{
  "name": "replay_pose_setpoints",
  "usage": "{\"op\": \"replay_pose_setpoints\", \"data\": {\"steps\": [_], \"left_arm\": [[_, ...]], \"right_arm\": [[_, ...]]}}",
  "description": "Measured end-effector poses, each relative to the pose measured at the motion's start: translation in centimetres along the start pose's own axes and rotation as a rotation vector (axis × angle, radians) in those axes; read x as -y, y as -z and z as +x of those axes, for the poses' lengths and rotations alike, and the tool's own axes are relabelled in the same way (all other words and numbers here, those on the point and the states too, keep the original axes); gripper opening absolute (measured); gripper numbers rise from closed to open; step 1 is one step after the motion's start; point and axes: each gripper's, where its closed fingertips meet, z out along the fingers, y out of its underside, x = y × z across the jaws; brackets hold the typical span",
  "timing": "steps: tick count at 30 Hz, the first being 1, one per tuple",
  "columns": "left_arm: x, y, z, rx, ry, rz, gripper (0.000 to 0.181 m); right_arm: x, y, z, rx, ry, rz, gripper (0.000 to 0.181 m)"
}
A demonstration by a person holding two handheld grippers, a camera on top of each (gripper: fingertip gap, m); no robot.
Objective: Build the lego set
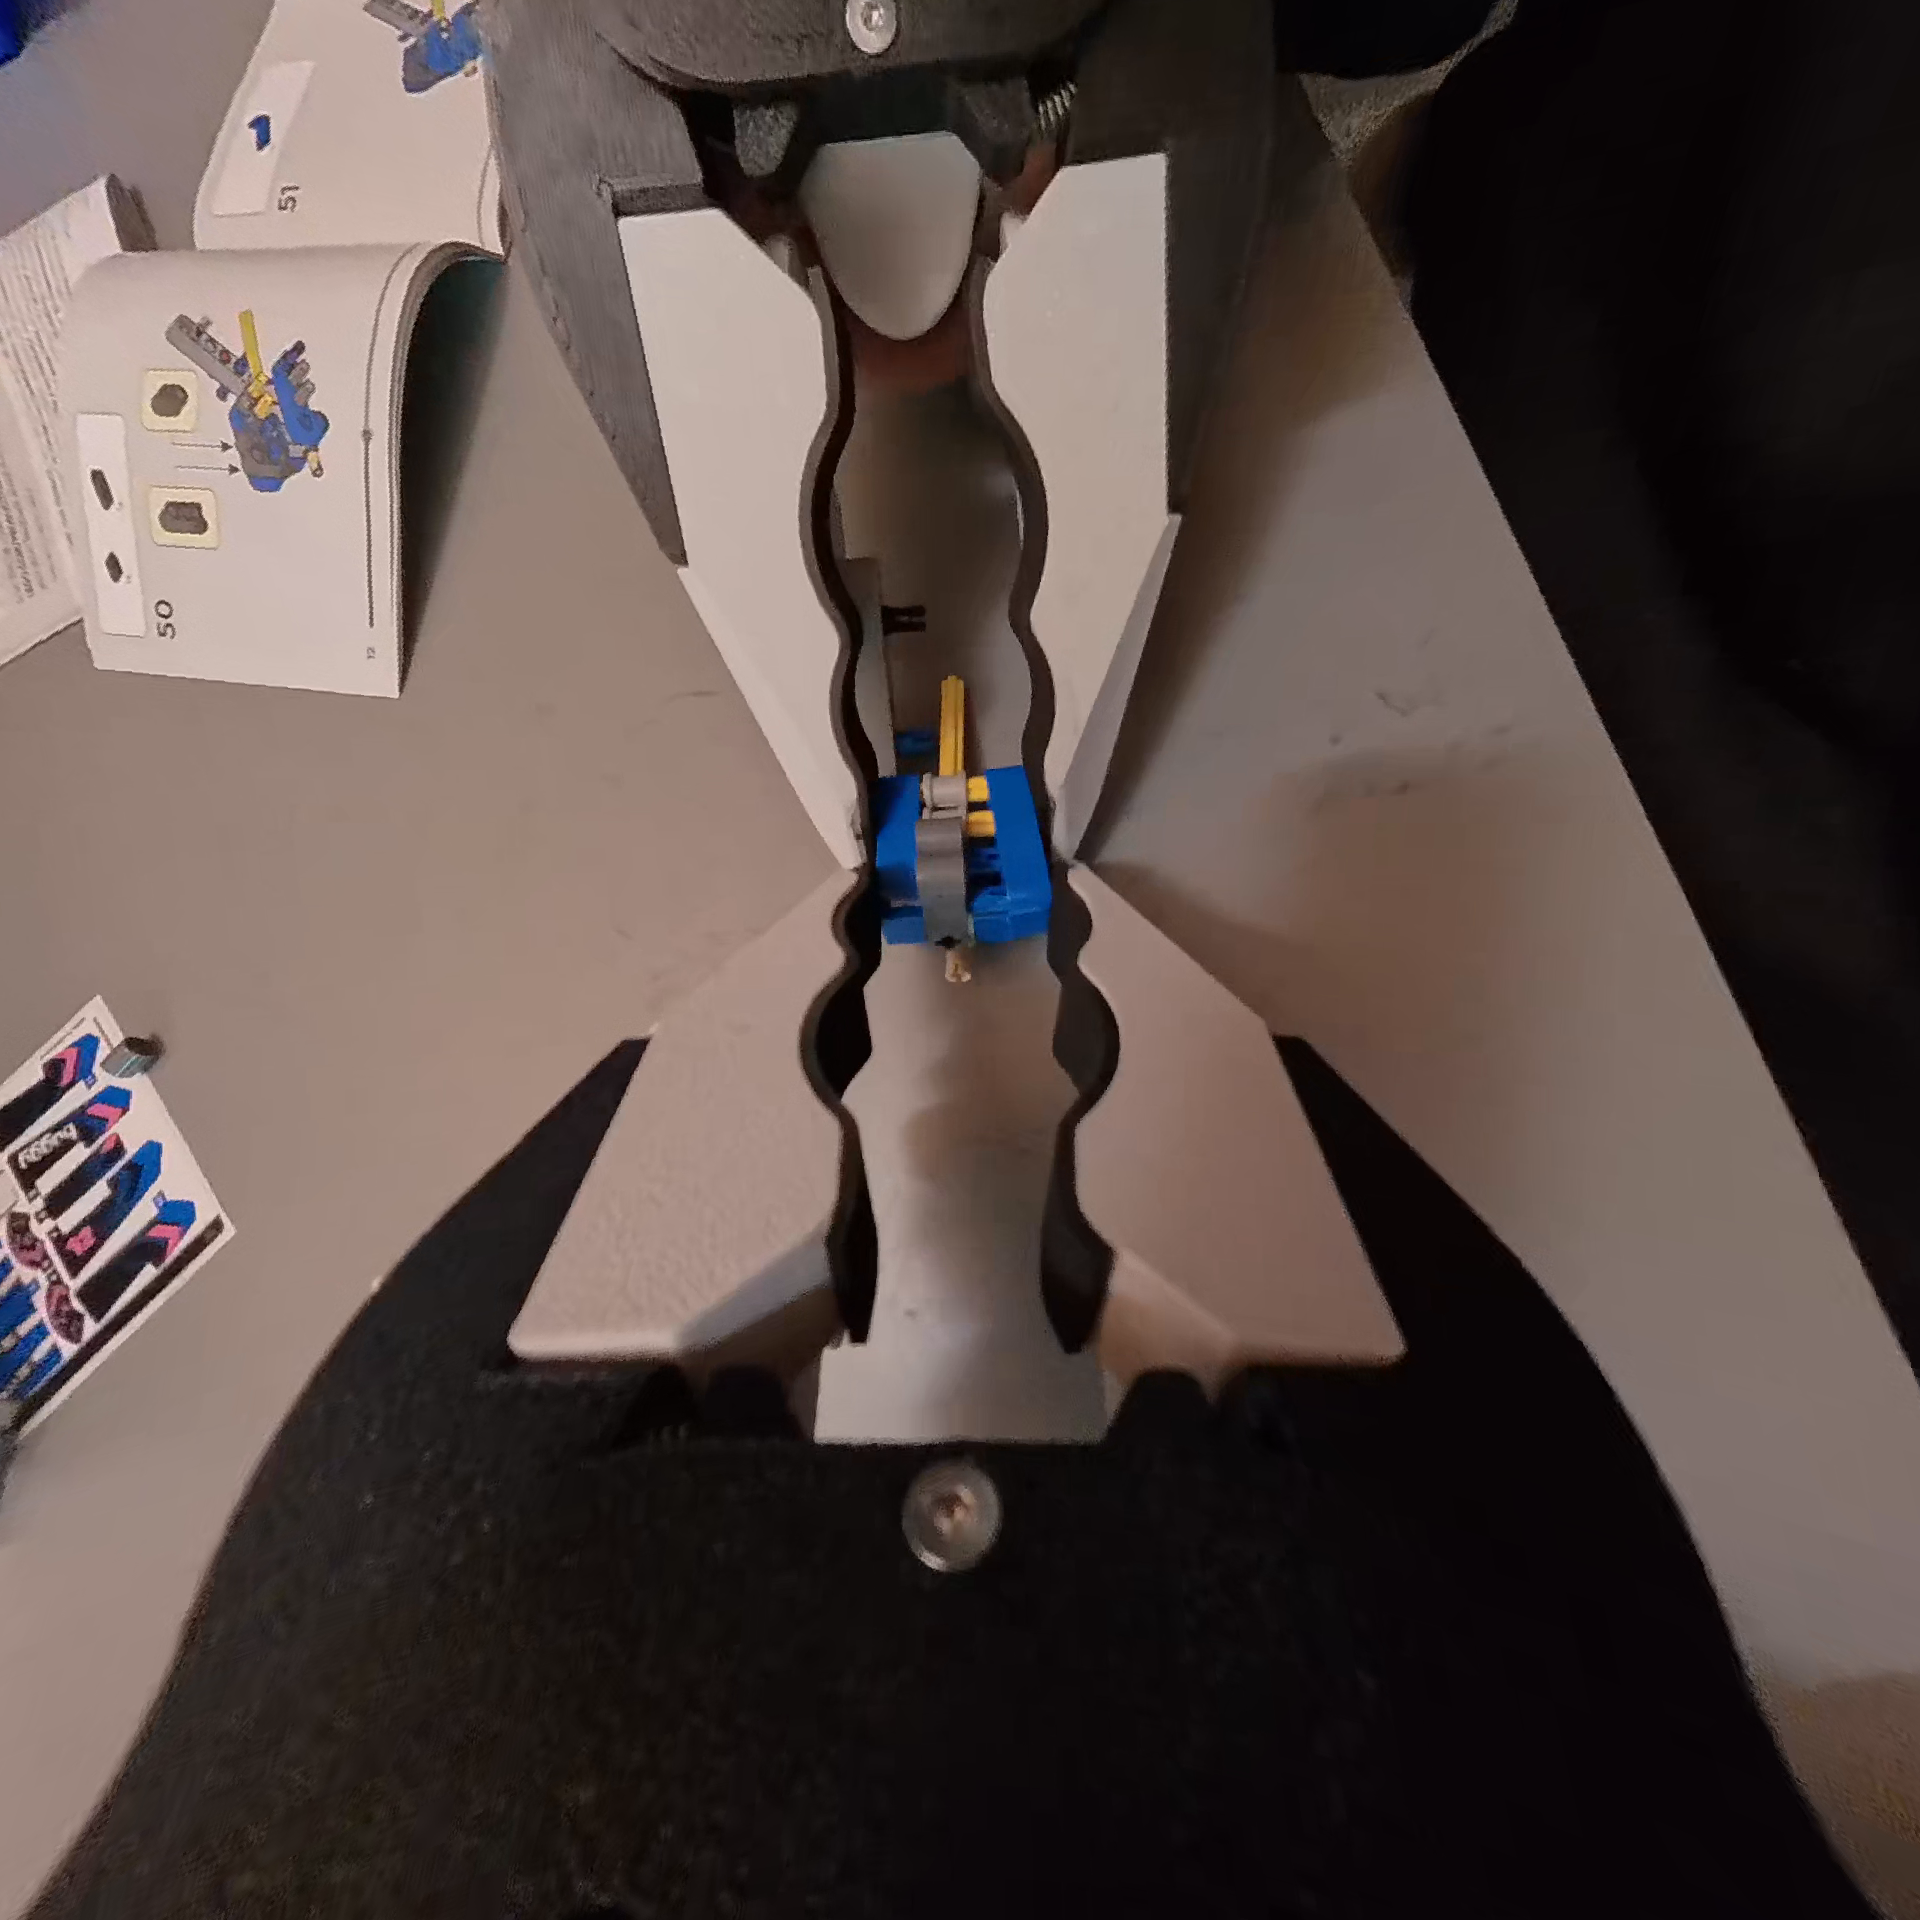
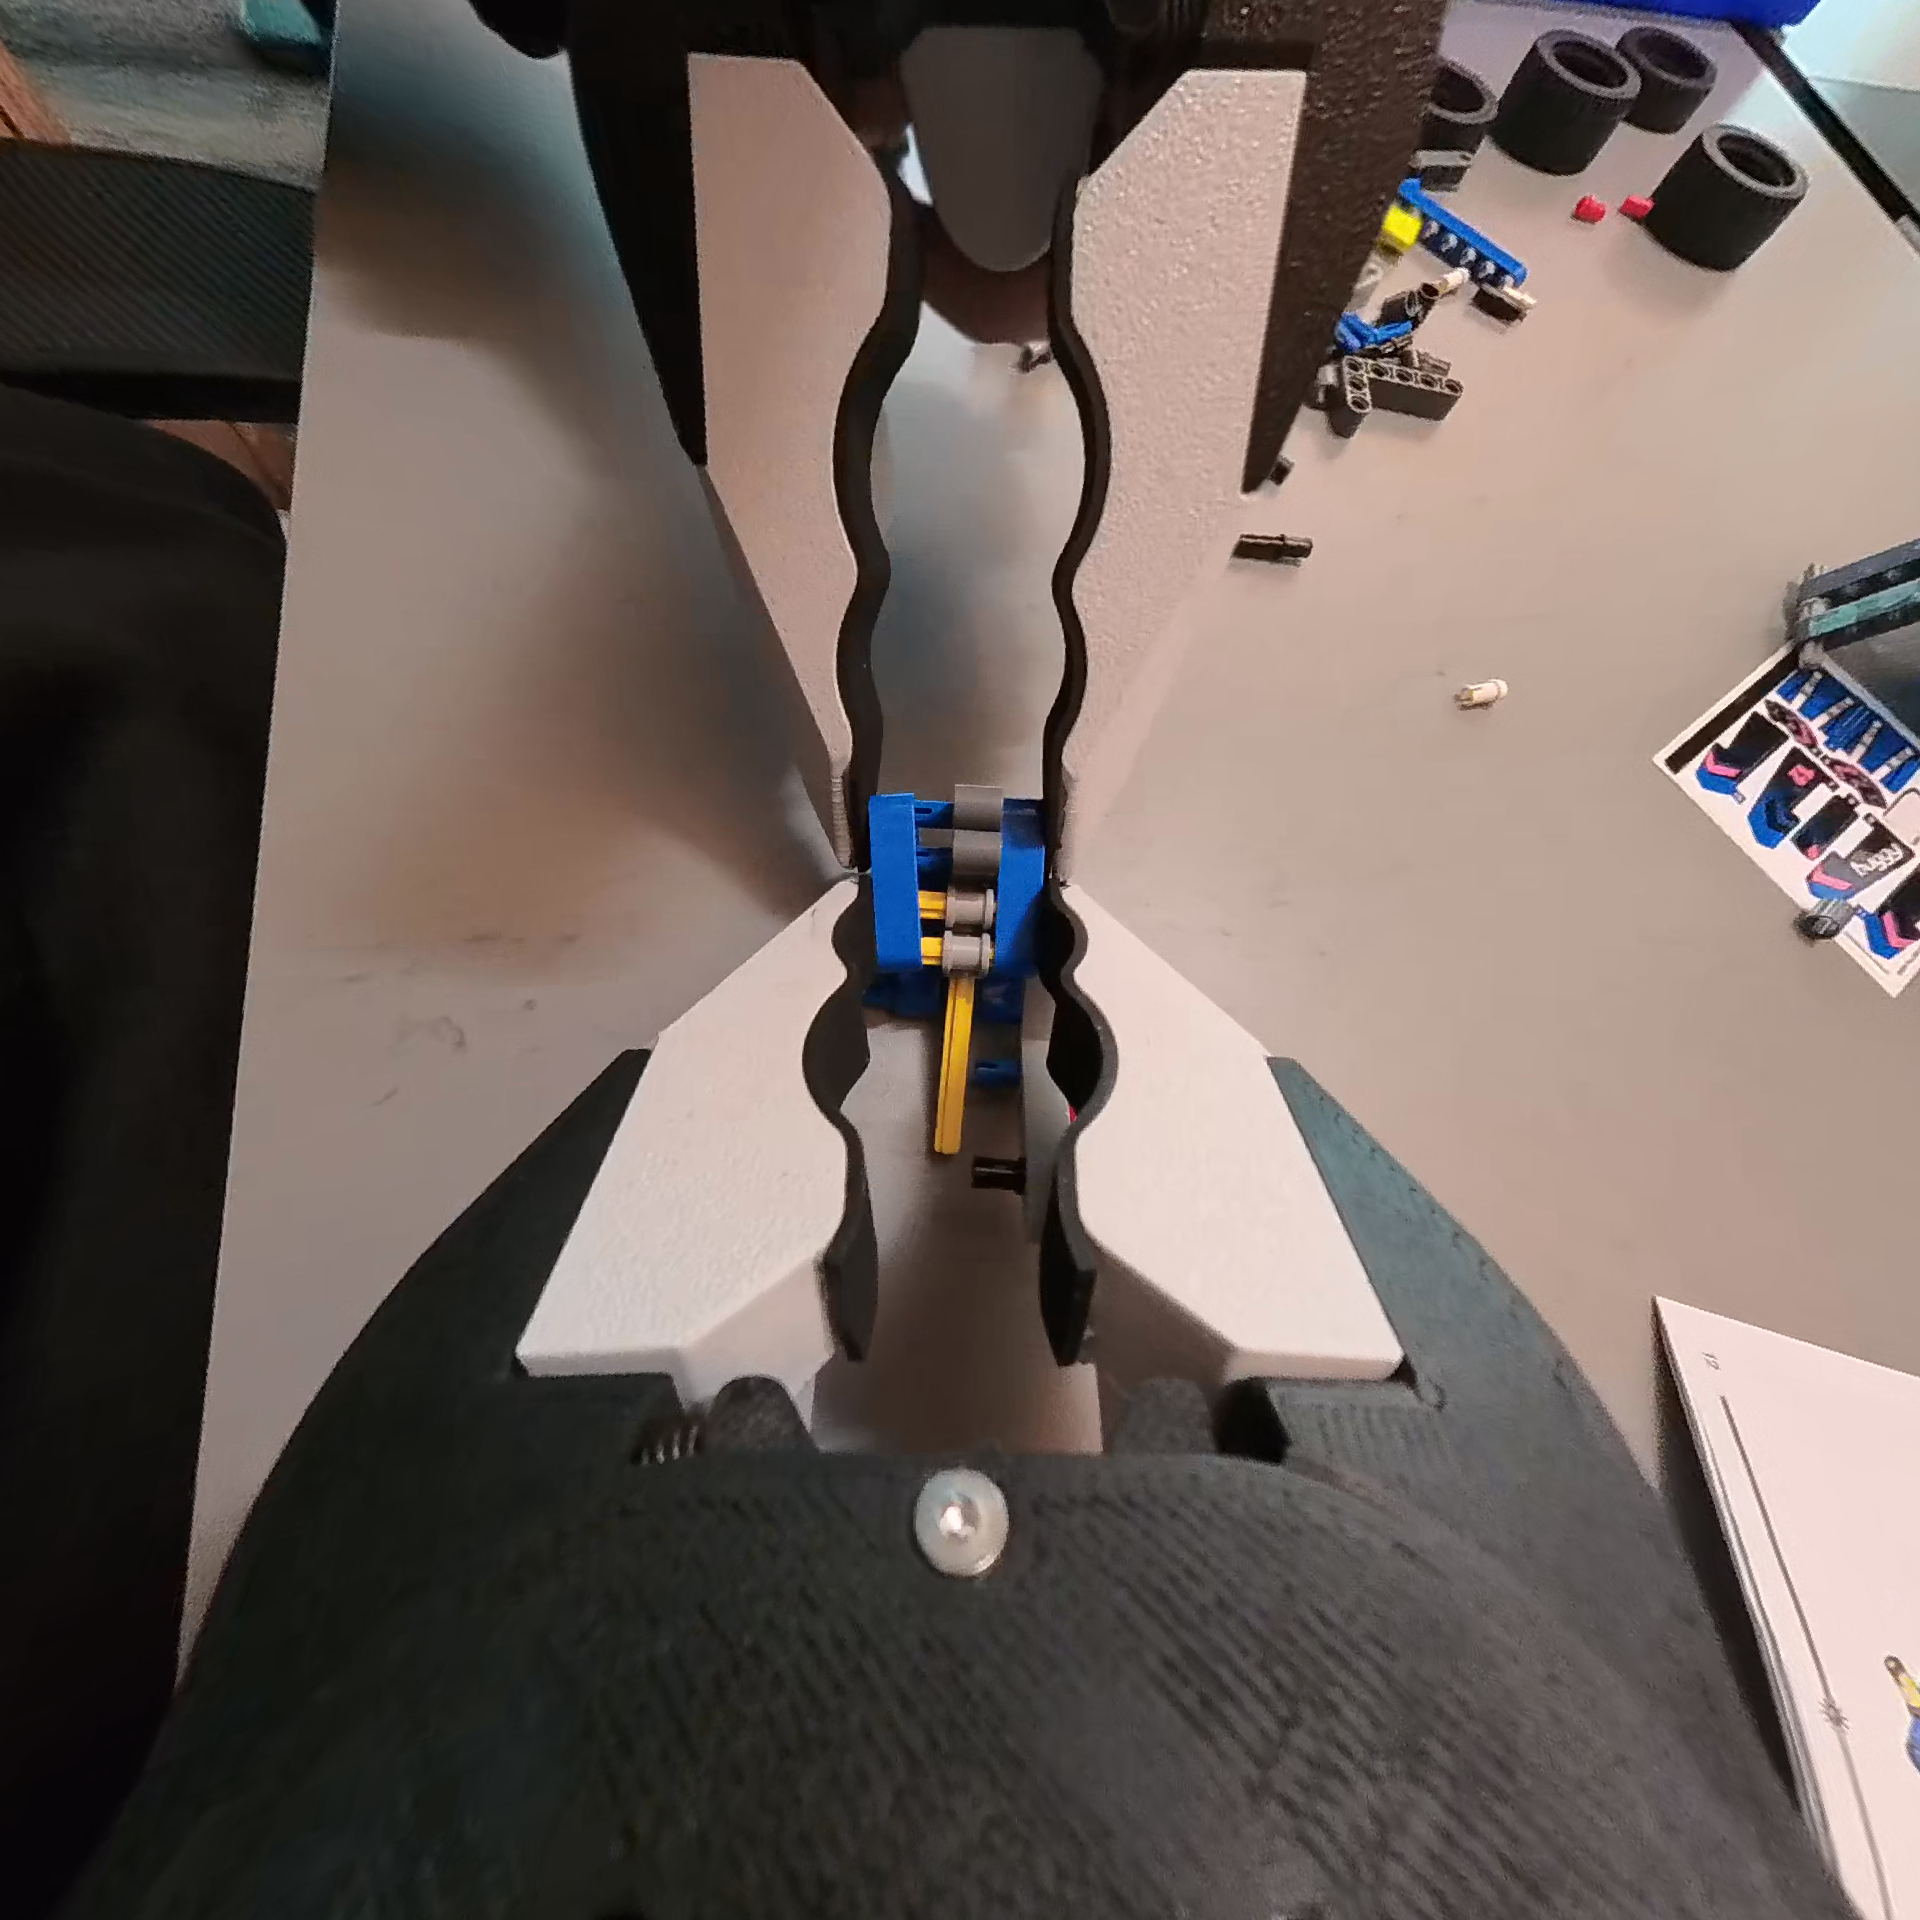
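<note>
Both grippers meet tip to tip: left gripper [image 1: 956, 883] and right gripper [image 2: 956, 904] each have fingers pinching the blue lego assembly [image 1: 961, 868] above the grey worktop [image 1: 416, 831]. Beside it lies the instruction booklet [image 1: 249, 468].

The left tongs [image 1: 956, 894] are built on a black body with a coarse, printed-looking grain, into which a round silver screw [image 1: 951, 1525] is set on the midline. Two pale grey angular plates are mounted on that body, and each is edged on its inner side by a black wavy strip. The right tongs [image 2: 956, 883] are made to the same pattern: a dark ribbed body, a silver screw [image 2: 960, 1525] at its centre, grey faceted plates and black scalloped inner edges. A small coiled metal spring [image 2: 665, 1442] is seen at the left of the right body's base.
</note>
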Motion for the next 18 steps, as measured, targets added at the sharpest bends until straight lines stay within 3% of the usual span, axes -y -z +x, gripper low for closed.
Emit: {"op": "replay_pose_setpoints", "data": {"steps": [8,18], "left_arm": [[0.19,0.33,0.35,0.033,-0.01,0.107,0.029],[0.24,0.07,0.04,0.056,0.017,0.073,0.029]], "right_arm": [[-0.01,0.04,-0.24,0.026,0.012,0.006,0.03],[-0.03,-0.24,0.22,-0.045,0.089,-0.005,0.03]]}}
